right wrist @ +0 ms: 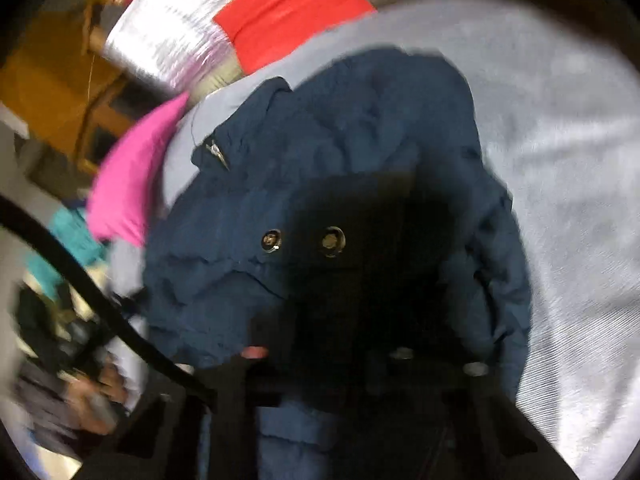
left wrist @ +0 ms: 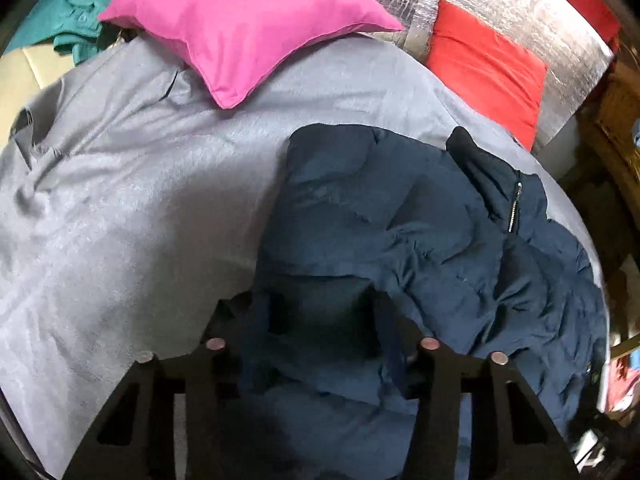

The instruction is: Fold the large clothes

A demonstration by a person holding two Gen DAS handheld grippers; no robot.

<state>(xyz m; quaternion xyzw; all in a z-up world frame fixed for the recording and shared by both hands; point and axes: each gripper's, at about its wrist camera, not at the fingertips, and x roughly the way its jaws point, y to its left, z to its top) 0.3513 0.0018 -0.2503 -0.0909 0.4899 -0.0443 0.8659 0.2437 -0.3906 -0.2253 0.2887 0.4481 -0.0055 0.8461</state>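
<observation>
A navy puffer jacket [left wrist: 400, 208] lies crumpled on the grey bedspread [left wrist: 120, 200], its black collar and zip toward the far right. In the left wrist view, my left gripper [left wrist: 312, 320] is at the jacket's near edge, and a thick wad of navy fabric fills the gap between its black fingers. The right wrist view is blurred. There the jacket [right wrist: 360, 120] hangs bunched in front of my right gripper [right wrist: 328, 320], whose fingers are closed together on a dark flap carrying two metal snaps [right wrist: 333, 241].
A pink pillow [left wrist: 240, 28] and a red pillow [left wrist: 484, 68] rest at the head of the bed against silver foil sheeting [left wrist: 520, 8]. A teal garment [left wrist: 72, 12] lies far left. A black cable [right wrist: 100, 292] crosses the right wrist view. Wooden furniture stands beside the bed.
</observation>
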